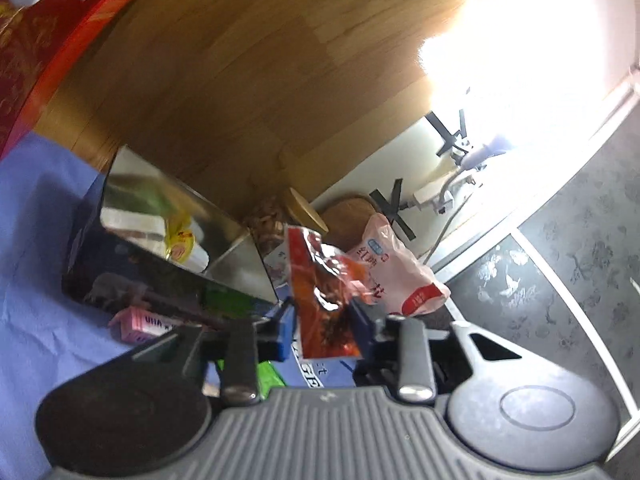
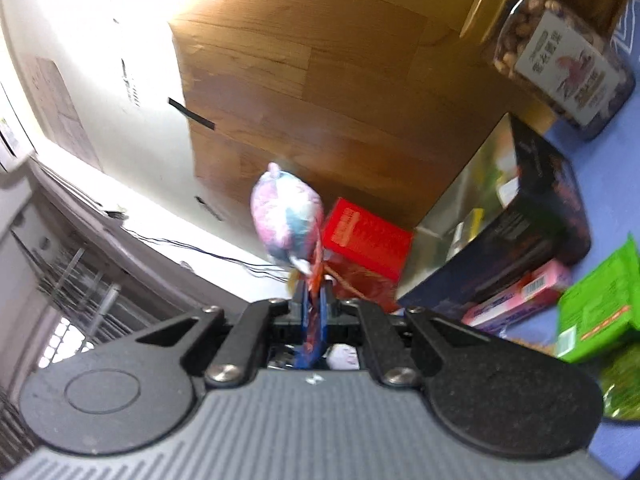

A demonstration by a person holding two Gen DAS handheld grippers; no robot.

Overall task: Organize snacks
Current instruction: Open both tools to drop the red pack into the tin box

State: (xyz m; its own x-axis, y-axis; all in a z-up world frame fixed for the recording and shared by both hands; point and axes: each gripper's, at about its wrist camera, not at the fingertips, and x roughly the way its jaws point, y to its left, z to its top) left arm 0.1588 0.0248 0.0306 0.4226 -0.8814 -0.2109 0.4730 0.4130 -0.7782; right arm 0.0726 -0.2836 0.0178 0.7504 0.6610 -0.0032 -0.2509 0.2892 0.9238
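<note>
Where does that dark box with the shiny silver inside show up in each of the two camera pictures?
Left wrist view: the dark box sits left of centre, its open silver inside facing the camera.
Right wrist view: the same box is right of centre.
Shared landmark: the pink carton lying against the box on the blue cloth.

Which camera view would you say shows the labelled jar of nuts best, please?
The right wrist view: the jar of nuts lies tilted at upper right, its label and yellow lid clear. The left wrist view shows only part of it, behind the open box.
</note>
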